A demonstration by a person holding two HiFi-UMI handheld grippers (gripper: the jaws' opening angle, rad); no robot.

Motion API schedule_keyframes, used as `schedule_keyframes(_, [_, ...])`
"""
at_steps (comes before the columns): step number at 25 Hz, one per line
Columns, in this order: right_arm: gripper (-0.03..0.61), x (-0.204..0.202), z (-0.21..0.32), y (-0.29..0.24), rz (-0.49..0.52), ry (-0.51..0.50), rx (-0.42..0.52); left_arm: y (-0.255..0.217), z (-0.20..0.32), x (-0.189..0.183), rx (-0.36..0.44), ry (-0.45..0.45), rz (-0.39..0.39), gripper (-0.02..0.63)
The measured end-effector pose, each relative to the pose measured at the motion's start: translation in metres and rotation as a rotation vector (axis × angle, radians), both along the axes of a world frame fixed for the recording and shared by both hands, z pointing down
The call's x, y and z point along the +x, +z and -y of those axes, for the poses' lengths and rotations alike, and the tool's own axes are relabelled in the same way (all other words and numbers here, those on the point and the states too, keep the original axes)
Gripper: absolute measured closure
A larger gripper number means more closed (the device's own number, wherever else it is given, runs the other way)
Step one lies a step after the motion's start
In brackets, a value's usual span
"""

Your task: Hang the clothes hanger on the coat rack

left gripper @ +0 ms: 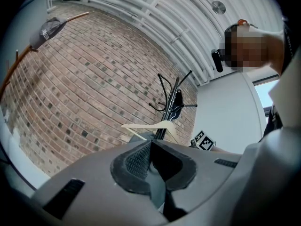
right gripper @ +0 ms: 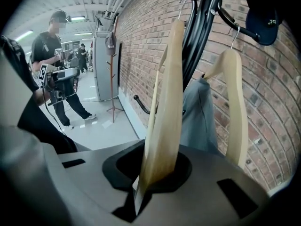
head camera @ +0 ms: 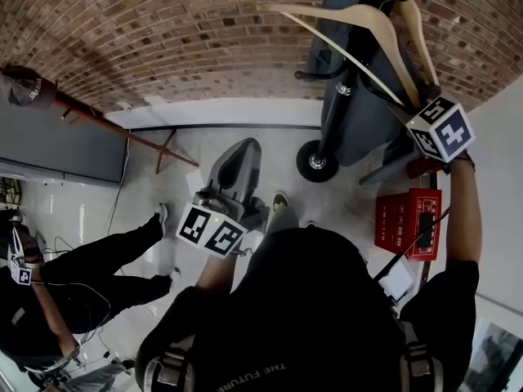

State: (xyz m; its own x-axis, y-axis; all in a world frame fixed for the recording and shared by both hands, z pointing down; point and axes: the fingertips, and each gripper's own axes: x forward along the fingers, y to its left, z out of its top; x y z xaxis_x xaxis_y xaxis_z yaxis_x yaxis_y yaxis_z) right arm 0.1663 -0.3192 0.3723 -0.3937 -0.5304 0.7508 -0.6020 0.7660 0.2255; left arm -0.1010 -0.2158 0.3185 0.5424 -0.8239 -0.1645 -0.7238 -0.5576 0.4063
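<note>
Right gripper (right gripper: 151, 173) clenched on lower end of wooden hanger (right gripper: 165, 93), hanger upright against black coat rack (right gripper: 200, 32), its hook up by a rack arm, second hanger (right gripper: 235, 102) just beside, left gripper (left gripper: 151, 161) closed on nothing, well apart from rack

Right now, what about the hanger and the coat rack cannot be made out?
Head view: the top of the coat rack is cut off by the upper edge.
Right gripper view: the hanger hook merges with the dark rack; seated or not, unclear.
Left gripper view: hanger too small.
</note>
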Motion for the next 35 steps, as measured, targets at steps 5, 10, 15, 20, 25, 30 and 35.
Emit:
schedule_keyframes(5, [0.548, -0.003, 0.001, 0.0, 0.017, 0.015, 0.028, 0.0, -0.001, -0.003, -0.004, 0.0, 0.0, 0.594])
schedule_keyframes(10, [0.548, -0.004, 0.001, 0.0, 0.032, 0.032, 0.054, 0.0, -0.001, -0.004, -0.001, 0.001, 0.0, 0.594])
schedule_keyframes(15, [0.545, -0.004, 0.0, -0.002, 0.036, 0.035, 0.083, -0.001, -0.003, -0.001, -0.004, 0.007, -0.001, 0.594])
schedule_keyframes(20, [0.538, -0.006, -0.006, -0.003, 0.071, 0.032, 0.091, 0.001, -0.006, 0.003, -0.005, 0.011, 0.001, 0.594])
schedule_keyframes(25, [0.513, -0.004, -0.013, -0.008, 0.11, 0.038, 0.111, 0.001, -0.01, 0.009, -0.007, 0.02, 0.003, 0.594])
schedule_keyframes(30, [0.489, 0.0, -0.022, -0.014, 0.143, 0.037, 0.132, 0.002, -0.015, 0.016, -0.011, 0.03, 0.003, 0.594])
schedule_keyframes(35, [0.477, 0.007, -0.028, -0.024, 0.151, 0.057, 0.197, 0.002, -0.021, 0.023, -0.006, 0.042, 0.003, 0.594])
